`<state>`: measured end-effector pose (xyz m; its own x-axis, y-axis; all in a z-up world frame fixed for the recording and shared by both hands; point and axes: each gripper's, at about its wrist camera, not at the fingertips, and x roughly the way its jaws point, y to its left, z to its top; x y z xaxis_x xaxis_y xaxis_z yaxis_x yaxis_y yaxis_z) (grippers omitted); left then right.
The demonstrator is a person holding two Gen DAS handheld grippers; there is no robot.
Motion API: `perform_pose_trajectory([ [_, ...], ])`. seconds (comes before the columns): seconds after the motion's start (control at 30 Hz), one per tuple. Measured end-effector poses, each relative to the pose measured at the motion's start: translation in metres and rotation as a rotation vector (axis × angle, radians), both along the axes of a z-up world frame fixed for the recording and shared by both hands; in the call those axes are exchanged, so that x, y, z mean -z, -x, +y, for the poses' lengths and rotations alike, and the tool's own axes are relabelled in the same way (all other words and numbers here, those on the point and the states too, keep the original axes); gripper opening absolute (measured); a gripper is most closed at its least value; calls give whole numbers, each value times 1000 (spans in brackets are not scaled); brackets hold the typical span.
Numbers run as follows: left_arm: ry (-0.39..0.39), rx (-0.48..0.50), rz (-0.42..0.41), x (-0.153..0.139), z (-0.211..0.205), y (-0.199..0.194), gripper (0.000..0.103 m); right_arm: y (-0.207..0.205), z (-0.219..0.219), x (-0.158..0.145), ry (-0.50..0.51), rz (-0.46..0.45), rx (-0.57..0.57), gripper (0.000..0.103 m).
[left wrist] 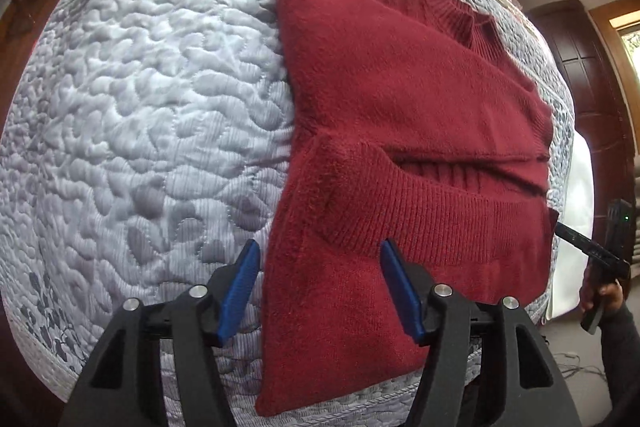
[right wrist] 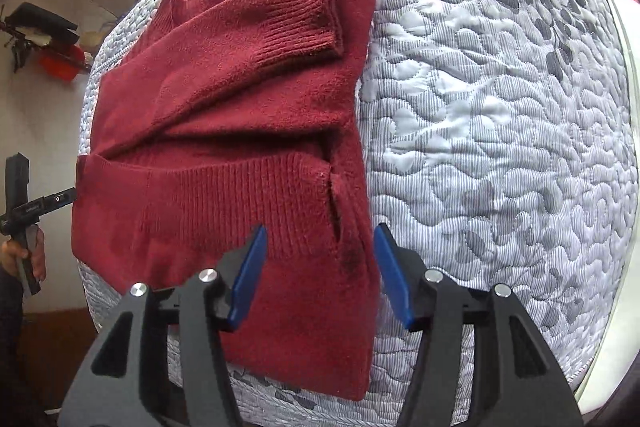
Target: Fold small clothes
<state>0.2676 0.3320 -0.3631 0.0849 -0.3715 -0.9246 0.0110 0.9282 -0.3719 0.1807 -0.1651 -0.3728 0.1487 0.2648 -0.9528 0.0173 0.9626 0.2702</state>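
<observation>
Lying flat on the quilted grey bedspread, the dark red sweater sat partly folded, both sleeves drawn in across its body. One ribbed cuff rested near the collar end, close to the sweater's long folded side, and the ribbed hem band ran across the garment's width. The sweater lay toward one side edge of the bed, its narrower end reaching almost to the bed's near edge, with a wide stretch of bedspread bare beside it.

The left gripper hovered released over the sweater's near end, jaws spread wide, one blue pad over the quilt and the other over the knit, gripping nothing. The right gripper was likewise released, its jaws spread astride the sweater's opposite long side, empty. A hand held the left gripper's handle beyond the bed's side edge.
</observation>
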Motion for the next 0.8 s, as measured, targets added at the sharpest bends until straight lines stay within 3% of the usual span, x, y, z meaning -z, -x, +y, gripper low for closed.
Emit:
perform_pose_trajectory([
  [0.07, -13, 24, -1, 2, -6, 0, 60, -2, 1, 1, 5, -6, 3, 60],
  [0.13, -35, 34, -15, 2, -9, 1, 42, -2, -1, -1, 18, -19, 0, 64],
  [0.23, -28, 39, -12, 2, -9, 3, 23, -6, 2, -1, 26, -30, -12, 64],
  [0.27, -33, 46, -15, 1, -9, 4, 22, -6, 3, 0, 22, -31, -17, 62],
  [0.33, -43, 49, -23, 1, -14, 3, 18, -6, 6, 2, -1, -18, -32, 43],
  [0.4, -38, 49, -32, -1, -15, 3, 18, -7, 11, 5, -1, -7, -55, 33],
  [0.63, -35, 63, -24, 4, -27, 2, 23, -8, 14, 10, 43, -4, -70, 31],
  [0.67, -33, 61, -25, 5, -27, 2, 23, -9, 16, 12, 55, 2, -79, 28],
  [0.73, -34, 58, -33, 4, -28, 2, 12, -10, 17, 14, 60, 8, -90, 5],
  [0.8, -25, 32, -49, -1, -24, 4, 11, -8, 15, 11, 51, 3, -81, 5],
])
